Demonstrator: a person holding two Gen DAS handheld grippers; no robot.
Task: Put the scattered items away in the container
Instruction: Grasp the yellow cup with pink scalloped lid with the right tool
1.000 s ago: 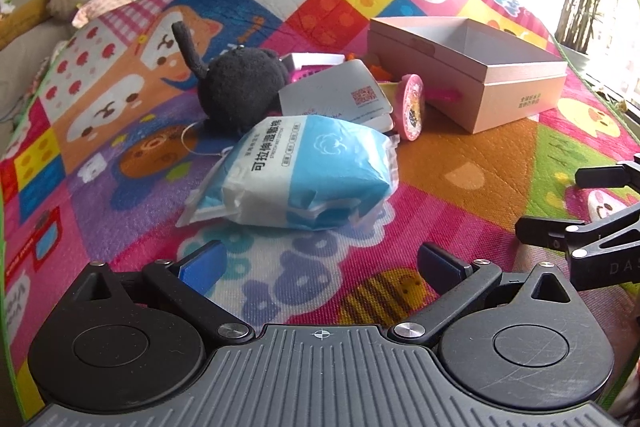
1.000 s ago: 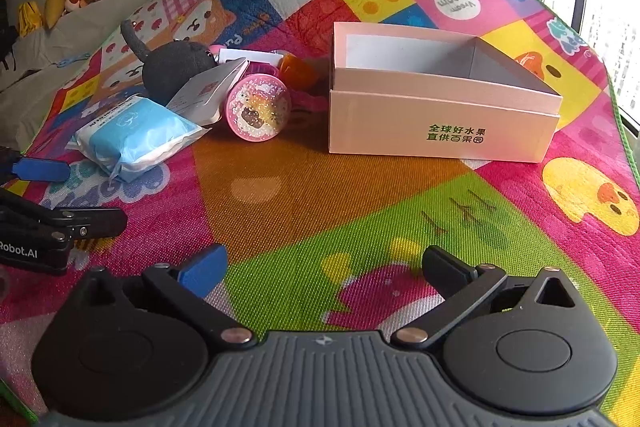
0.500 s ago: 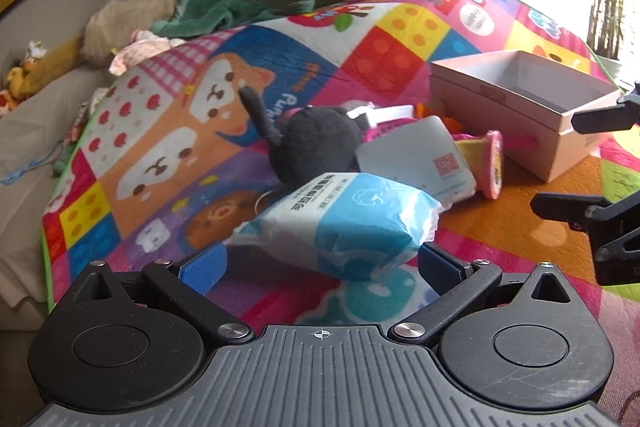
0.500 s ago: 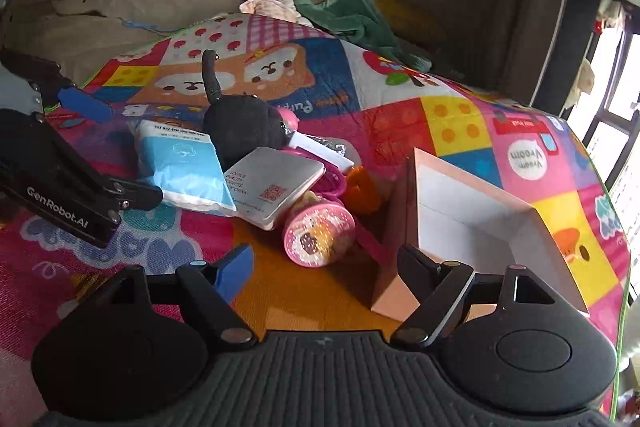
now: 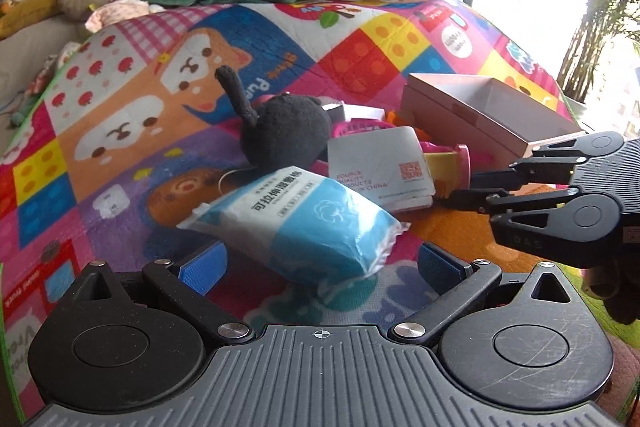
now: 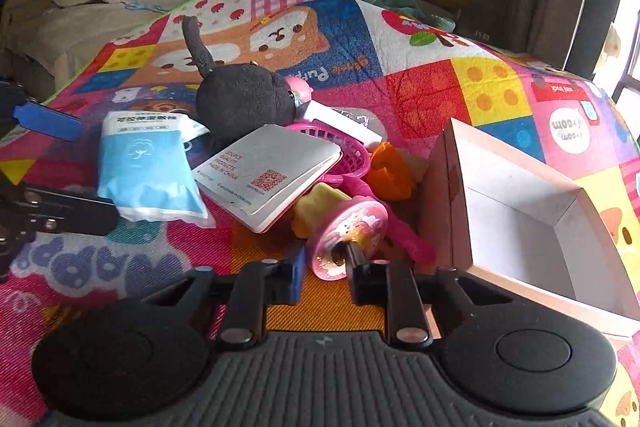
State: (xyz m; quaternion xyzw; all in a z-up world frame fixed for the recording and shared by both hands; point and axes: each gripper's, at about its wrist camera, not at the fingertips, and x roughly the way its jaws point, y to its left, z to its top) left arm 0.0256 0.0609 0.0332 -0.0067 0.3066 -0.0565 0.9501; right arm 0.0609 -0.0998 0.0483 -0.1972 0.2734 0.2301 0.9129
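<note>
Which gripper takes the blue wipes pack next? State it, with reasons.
Left. The left gripper is open, its fingers flanking the blue wipes pack. The right gripper sits with narrowed jaws at the pink round toy beside the box, with the pack off to its left.

Right gripper (image 6: 323,273), formerly wide open and distant, now narrowed around the pink toy's disc (image 6: 349,239); left gripper (image 5: 320,263) has advanced to straddle the wipes pack (image 5: 304,223).

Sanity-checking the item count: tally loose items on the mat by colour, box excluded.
Black: 1, plush toy
Blue and white: 1, wipes pack
White: 1, flat card box
Pink: 2, basket, round-faced toy
Orange: 1, toy
Total: 6 clearly visible; others partly hidden.
</note>
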